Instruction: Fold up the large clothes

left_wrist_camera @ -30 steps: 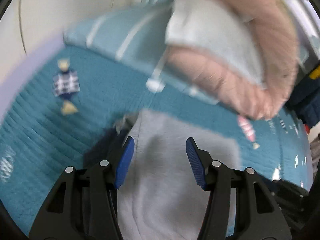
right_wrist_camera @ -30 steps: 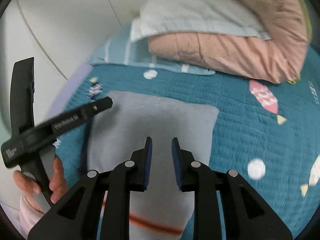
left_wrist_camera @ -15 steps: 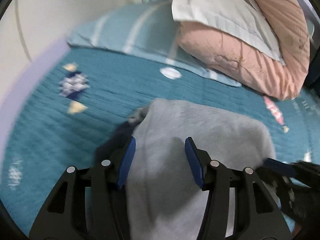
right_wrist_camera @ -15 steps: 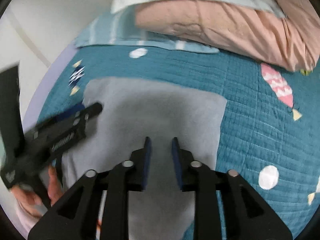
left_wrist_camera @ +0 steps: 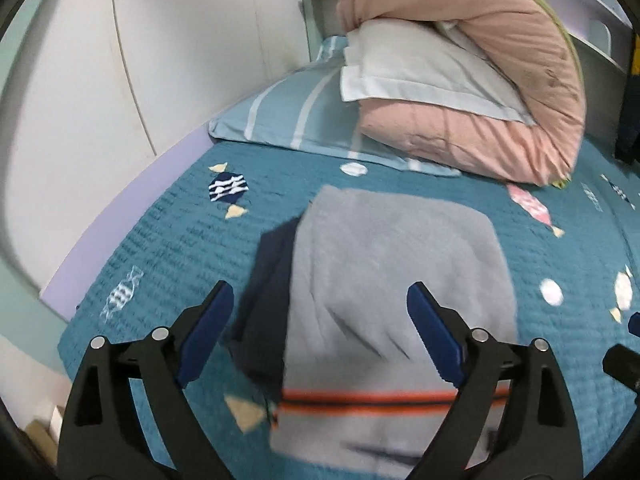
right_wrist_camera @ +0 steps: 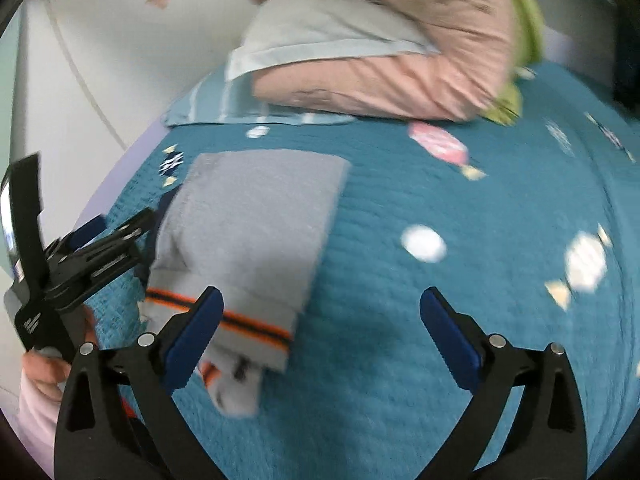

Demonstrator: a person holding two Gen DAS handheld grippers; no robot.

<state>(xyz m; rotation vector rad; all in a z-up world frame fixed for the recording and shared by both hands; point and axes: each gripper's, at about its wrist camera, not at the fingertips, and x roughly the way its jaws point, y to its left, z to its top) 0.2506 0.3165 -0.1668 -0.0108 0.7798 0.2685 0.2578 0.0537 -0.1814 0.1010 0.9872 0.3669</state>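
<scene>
A folded grey garment (left_wrist_camera: 396, 280) with an orange and dark stripe near its front edge lies flat on the teal bedspread (left_wrist_camera: 168, 248); a dark navy part sticks out at its left side. My left gripper (left_wrist_camera: 320, 340) is open above the garment's near half, holding nothing. In the right wrist view the garment (right_wrist_camera: 256, 220) lies left of centre. My right gripper (right_wrist_camera: 320, 332) is open wide and empty, above the garment's near right corner and the bedspread (right_wrist_camera: 480, 280). The left gripper's body (right_wrist_camera: 72, 256) shows at the left edge there, held by a hand.
A pink duvet (left_wrist_camera: 480, 80) with a pale pillow (left_wrist_camera: 420, 68) and a striped blue pillow (left_wrist_camera: 288, 120) lie at the head of the bed. A white wall (left_wrist_camera: 100, 80) runs along the left. Dark furniture (left_wrist_camera: 628, 120) stands at the far right.
Both grippers opened wide and drew back from the garment. The right was shut on the grey cloth and has let it go. The garment now lies folded with its striped hem in view.
</scene>
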